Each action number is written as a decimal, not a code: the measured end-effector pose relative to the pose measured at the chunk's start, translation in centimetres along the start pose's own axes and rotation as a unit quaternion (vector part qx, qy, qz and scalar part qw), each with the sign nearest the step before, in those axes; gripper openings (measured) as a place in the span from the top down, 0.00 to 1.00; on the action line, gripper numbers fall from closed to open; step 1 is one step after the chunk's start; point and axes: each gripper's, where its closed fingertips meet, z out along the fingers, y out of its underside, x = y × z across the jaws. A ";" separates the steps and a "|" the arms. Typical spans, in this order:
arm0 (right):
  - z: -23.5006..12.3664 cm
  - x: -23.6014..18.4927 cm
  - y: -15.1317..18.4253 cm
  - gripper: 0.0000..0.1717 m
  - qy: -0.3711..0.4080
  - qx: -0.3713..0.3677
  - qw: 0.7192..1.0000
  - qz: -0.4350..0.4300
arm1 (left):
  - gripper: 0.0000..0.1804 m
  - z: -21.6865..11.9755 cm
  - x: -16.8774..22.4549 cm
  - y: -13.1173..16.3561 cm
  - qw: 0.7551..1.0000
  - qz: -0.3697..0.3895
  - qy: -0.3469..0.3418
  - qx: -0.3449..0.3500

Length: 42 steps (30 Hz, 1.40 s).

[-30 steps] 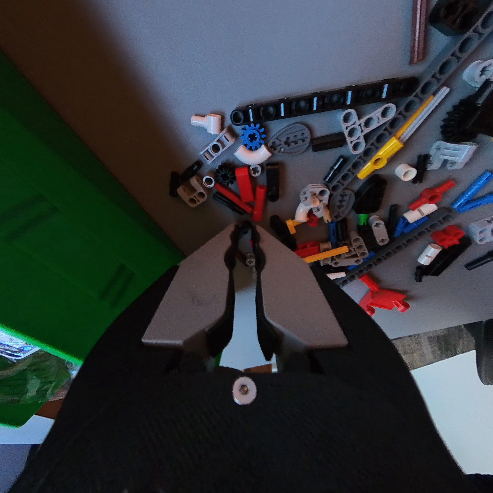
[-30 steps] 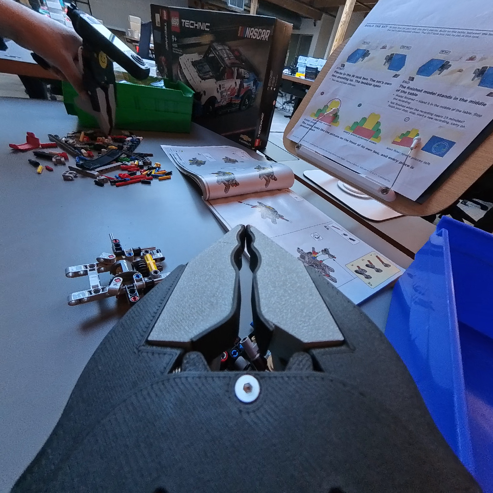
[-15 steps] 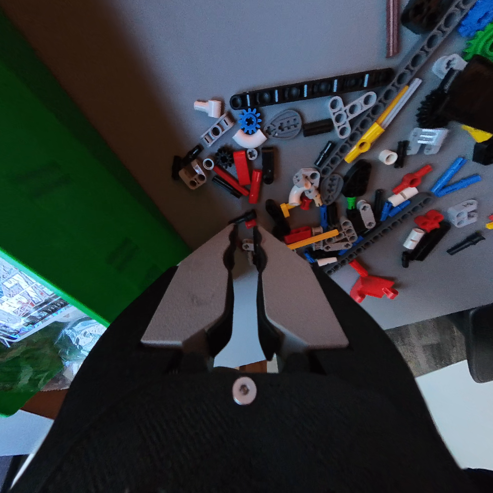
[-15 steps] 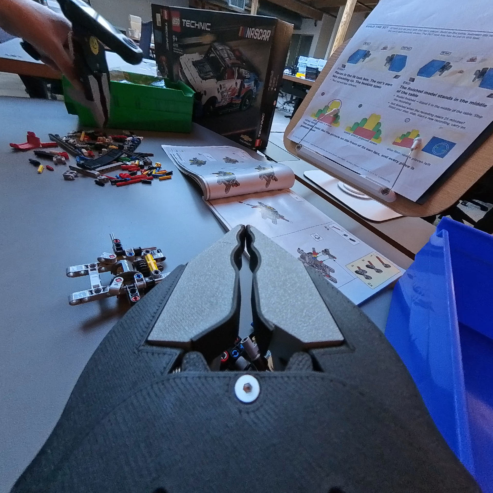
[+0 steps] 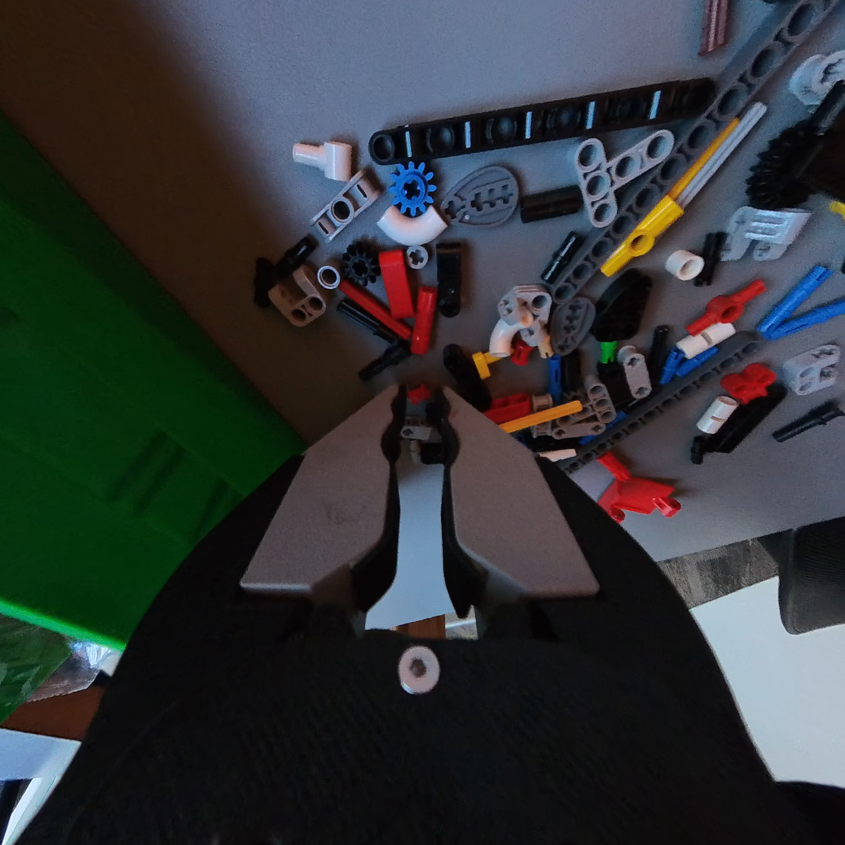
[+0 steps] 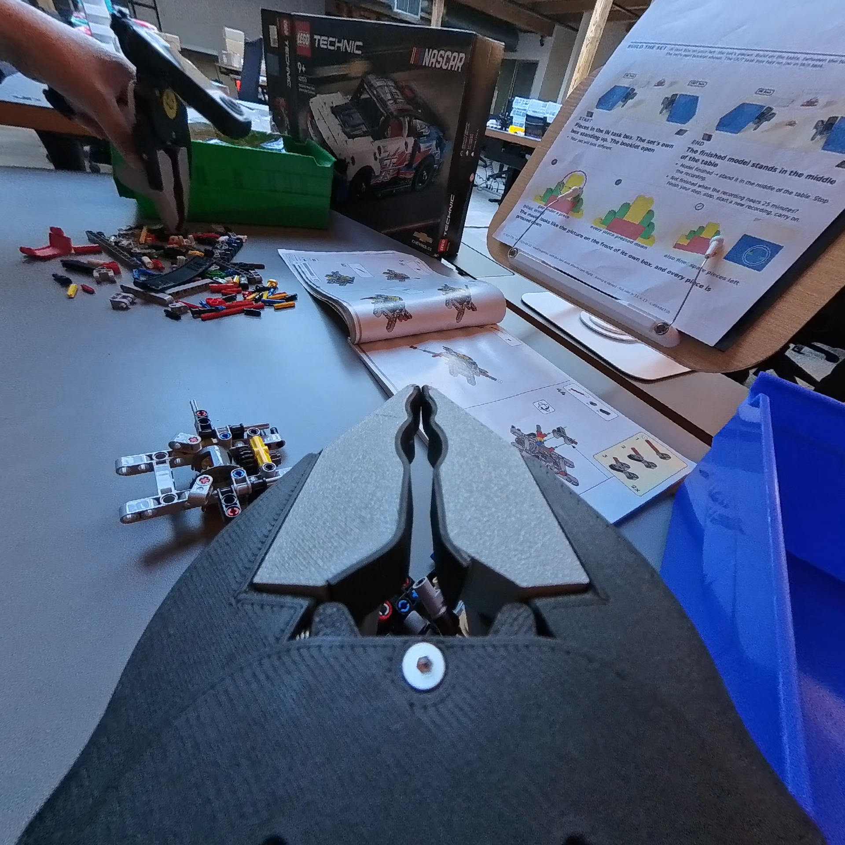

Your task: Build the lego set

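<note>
My left gripper (image 5: 419, 391) points down at a pile of small building pieces (image 5: 526, 297) on the grey table (image 5: 457, 55). Its jaws stand slightly apart, and a small grey connector (image 5: 415, 431) and a red bit (image 5: 418, 394) lie between the pads, seemingly on the table. In the right wrist view a hand (image 6: 91, 82) holds the left gripper (image 6: 176, 219) with its tips on the pile (image 6: 183, 270). My right gripper (image 6: 419, 388) is shut with nothing between its tips. It hovers near a part-built grey assembly (image 6: 205, 462) and an open instruction booklet (image 6: 411, 302).
A green bin (image 6: 265, 183) stands behind the pile and fills the left of the left wrist view (image 5: 114, 366). A set box (image 6: 379, 123) stands beside it. A wooden stand with a sheet (image 6: 686, 183) is at the right. A blue bin (image 6: 777, 548) is close on the right. Across from one pair of fingers to the other is roughly 55 centimetres.
The left gripper rose a little, then came back down onto the pile, and its jaws opened slightly. The right gripper has stayed still and shut.
</note>
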 end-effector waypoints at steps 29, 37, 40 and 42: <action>0.0 -0.1 -0.2 1.00 0.000 0.002 1.000 -0.004 | 0.96 -4.2 27.1 -14.6 0.937 0.296 0.053 0.176; -0.2 -0.1 -0.5 1.00 -0.001 0.008 1.000 -0.007 | 0.93 -2.5 29.0 -16.8 0.923 0.336 -0.003 0.184; -0.2 -0.2 -0.5 1.00 -0.001 0.008 1.000 -0.007 | 0.90 -2.8 28.7 -16.4 0.922 0.340 -0.005 0.185; -0.2 -0.2 -0.6 1.00 -0.001 0.009 1.000 -0.007 | 0.89 -3.4 28.5 -16.2 0.922 0.334 0.004 0.193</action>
